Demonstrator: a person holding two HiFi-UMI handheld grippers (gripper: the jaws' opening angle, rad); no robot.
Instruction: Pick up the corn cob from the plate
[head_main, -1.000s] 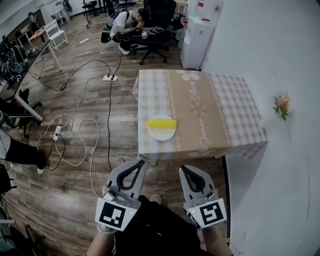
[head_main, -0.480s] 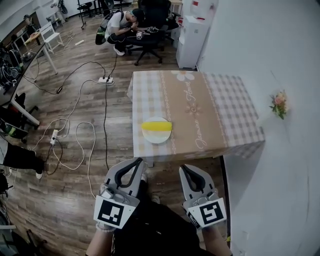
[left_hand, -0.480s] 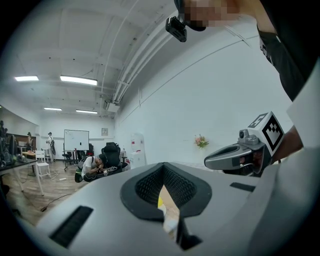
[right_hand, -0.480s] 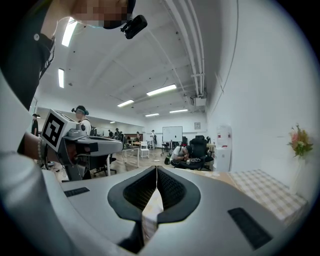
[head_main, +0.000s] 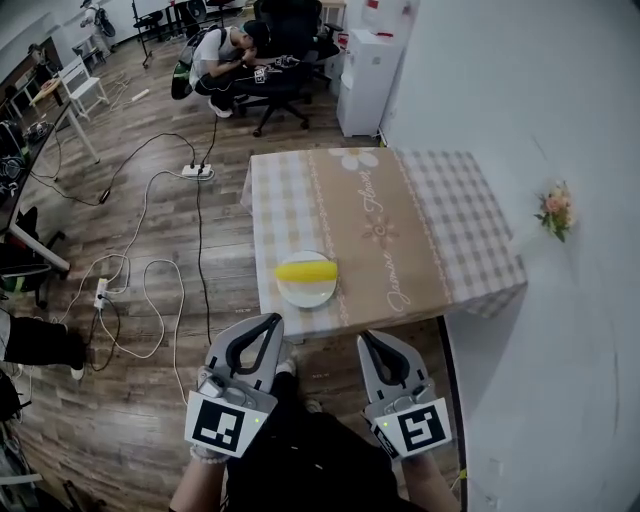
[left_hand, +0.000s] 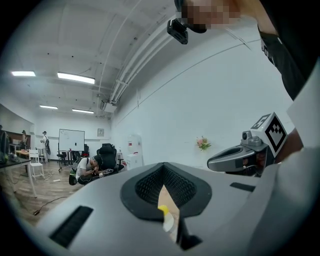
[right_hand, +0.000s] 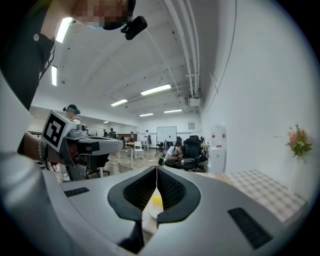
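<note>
In the head view, the corn cob (head_main: 306, 270) is seen lying on a white plate (head_main: 300, 294) at the near edge of the checked table (head_main: 440, 220). The left gripper (head_main: 272, 320) and right gripper (head_main: 366, 338) are held just short of that edge. In the left gripper view, the jaws are pressed together on nothing, and the cob is glimpsed beyond them. In the right gripper view, the jaws are likewise clenched empty, with cob and plate seen ahead.

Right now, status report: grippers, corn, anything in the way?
Left gripper, right gripper: both shut, empty, short of table. Corn cob on plate, near edge. Nothing between.
</note>
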